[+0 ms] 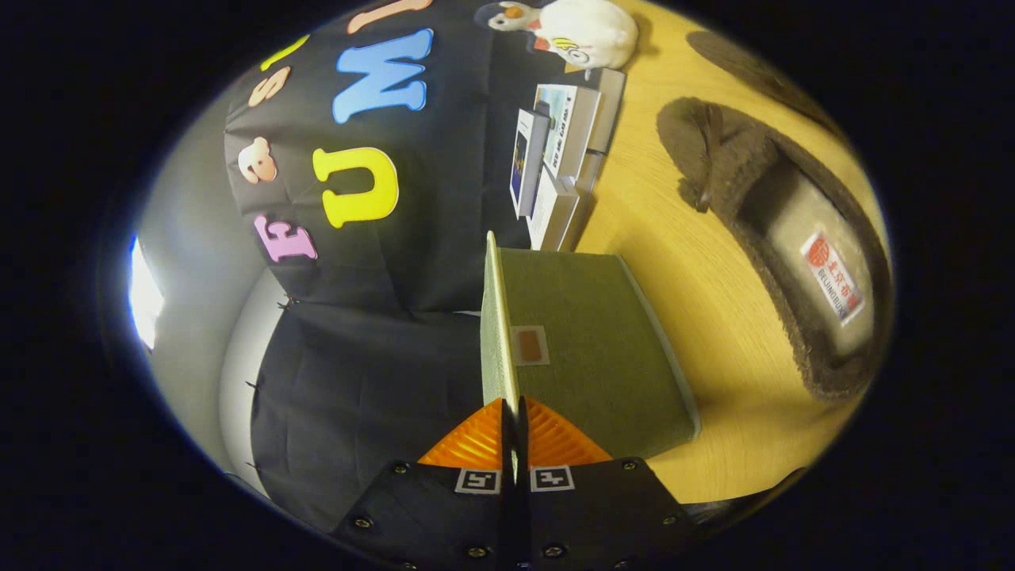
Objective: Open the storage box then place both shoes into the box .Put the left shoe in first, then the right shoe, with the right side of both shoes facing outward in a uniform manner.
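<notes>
My view is rolled on its side, so the wooden table [674, 262] runs along one flank. The green felt storage box [603, 357] stands just ahead of my fingers, with a small brownish patch on its face. My gripper [513, 408] is shut on the near end of the box's thin pale lid flap [496, 317], which I see almost edge-on. Beyond the box, a brown fuzzy slipper [761, 230] lies on the table with its opening and labelled insole facing me. A second brown shoe [753, 63] lies farther off, partly cut off.
A stack of small white boxes and booklets [563, 151] stands on the table beyond the storage box. A white plush penguin [583, 32] sits behind them. The black cloth wall [357, 357] hangs close on the other side of the box.
</notes>
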A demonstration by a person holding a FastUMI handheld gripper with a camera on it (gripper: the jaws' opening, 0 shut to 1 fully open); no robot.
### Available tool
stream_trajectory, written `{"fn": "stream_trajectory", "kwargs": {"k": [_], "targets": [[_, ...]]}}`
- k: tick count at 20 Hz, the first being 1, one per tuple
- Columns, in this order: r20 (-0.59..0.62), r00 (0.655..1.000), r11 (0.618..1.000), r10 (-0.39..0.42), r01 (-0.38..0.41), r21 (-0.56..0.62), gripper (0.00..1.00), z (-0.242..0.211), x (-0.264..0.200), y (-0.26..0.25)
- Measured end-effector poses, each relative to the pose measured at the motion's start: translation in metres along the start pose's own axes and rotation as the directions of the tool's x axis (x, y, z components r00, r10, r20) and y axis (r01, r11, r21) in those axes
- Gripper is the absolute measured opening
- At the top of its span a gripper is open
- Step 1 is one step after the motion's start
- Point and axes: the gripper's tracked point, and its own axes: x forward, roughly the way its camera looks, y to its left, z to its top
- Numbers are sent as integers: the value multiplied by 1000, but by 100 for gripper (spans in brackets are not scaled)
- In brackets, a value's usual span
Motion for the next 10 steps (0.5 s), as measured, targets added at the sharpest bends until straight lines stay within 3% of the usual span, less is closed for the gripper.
{"fn": "stream_trajectory", "kwargs": {"k": [8,10], "targets": [[-31,999,983,10,-16,-184,0,-2,-15,68],[-40,999,972,-19,9,-234,0,-4,-11,81]]}}
